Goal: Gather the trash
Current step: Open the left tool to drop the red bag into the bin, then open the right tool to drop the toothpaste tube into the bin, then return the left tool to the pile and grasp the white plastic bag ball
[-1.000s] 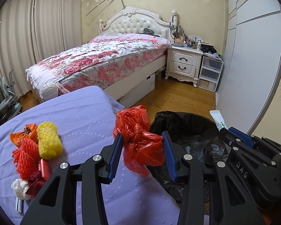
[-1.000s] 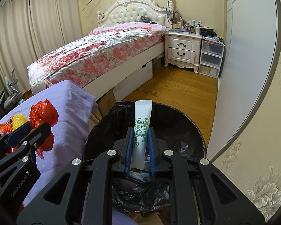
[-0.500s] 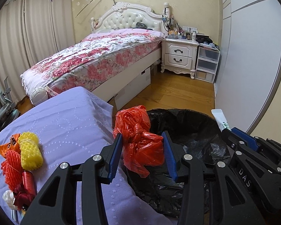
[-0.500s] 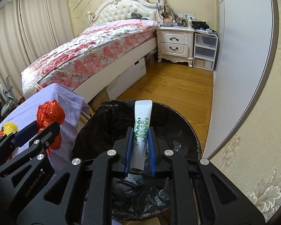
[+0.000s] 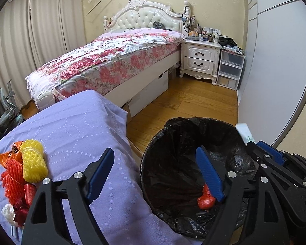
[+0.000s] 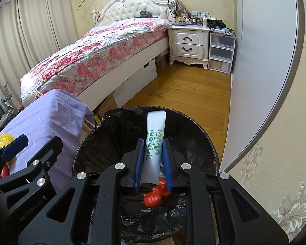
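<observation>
My left gripper (image 5: 155, 153) is open and empty, straddling the edge of the purple table and the black-lined trash bin (image 5: 153, 155). A crumpled red plastic bag (image 5: 205, 200) lies inside the bin; it also shows in the right wrist view (image 6: 154, 197). My right gripper (image 6: 153, 143) is shut on a white tube with green print (image 6: 155, 140) and holds it above the bin (image 6: 206, 143). The tube's end shows in the left wrist view (image 5: 243, 131). A yellow foam net (image 5: 33, 163), orange nets (image 5: 12, 177) and small red and white scraps (image 5: 20, 210) lie on the table.
The purple-clothed table (image 5: 75, 126) is at the left, the bin just off its right edge on the wooden floor (image 5: 185, 102). A floral bed (image 5: 112, 59), a white nightstand (image 5: 200, 59) and plastic drawers (image 5: 230, 69) stand behind. A grey wardrobe door (image 5: 275, 61) runs along the right.
My left gripper has opened and the red plastic bag has dropped into the bin. My right gripper still holds the tube above the bin.
</observation>
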Tool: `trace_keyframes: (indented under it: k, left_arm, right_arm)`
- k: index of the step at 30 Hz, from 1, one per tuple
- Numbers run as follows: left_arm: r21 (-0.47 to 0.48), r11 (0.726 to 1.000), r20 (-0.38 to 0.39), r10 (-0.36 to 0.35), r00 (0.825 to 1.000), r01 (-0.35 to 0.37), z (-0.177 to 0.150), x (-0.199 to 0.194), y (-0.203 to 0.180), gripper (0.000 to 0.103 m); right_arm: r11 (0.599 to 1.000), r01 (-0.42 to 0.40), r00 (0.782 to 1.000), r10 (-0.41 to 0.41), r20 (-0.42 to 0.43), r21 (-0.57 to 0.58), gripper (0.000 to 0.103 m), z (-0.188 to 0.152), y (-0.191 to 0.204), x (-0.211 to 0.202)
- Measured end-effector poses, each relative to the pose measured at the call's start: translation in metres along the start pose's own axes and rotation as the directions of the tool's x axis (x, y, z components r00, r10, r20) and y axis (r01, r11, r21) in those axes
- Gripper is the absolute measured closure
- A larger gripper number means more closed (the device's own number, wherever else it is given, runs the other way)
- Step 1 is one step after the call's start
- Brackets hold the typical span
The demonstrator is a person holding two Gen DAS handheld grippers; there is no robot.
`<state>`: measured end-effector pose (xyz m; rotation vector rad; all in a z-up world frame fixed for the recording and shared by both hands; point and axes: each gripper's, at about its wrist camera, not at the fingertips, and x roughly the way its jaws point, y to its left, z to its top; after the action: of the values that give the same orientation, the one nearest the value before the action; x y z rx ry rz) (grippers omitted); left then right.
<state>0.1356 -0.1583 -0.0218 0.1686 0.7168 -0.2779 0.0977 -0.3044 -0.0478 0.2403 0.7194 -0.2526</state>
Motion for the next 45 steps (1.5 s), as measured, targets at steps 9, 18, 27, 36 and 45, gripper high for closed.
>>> trace_keyframes:
  k: [9, 18, 27, 36, 45]
  left_arm:
    - [-0.028, 0.999, 0.001, 0.03, 1.0, -0.03, -0.004, -0.008, 0.014, 0.022]
    - [-0.067, 0.996, 0.007, 0.064, 0.998, -0.064, -0.011, -0.031, 0.037, 0.022]
    - [-0.091, 0.986, 0.035, 0.144, 0.989, -0.14, -0.035, -0.072, 0.076, 0.022]
    - [-0.173, 0.956, 0.007, 0.242, 0.97, -0.237, -0.072, -0.108, 0.142, 0.022]
    - [-0.218, 0.931, -0.042, 0.29, 0.956, -0.292, -0.101, -0.118, 0.19, 0.03]
  right_arm:
    - [1.0, 0.023, 1.0, -0.023, 0.01, 0.003, 0.055, -0.004, -0.001, -0.004]
    - [1.0, 0.001, 1.0, -0.001, 0.004, -0.01, 0.051, -0.01, 0.007, -0.017]
    - [0.991, -0.103, 0.995, 0.103, -0.012, -0.089, 0.045, -0.03, 0.054, -0.042]
    - [0.963, -0.202, 0.979, 0.197, -0.047, -0.177, 0.045, -0.046, 0.109, -0.058]
    - [0.936, -0.257, 0.966, 0.243, -0.085, -0.24, 0.045, -0.062, 0.152, -0.064]
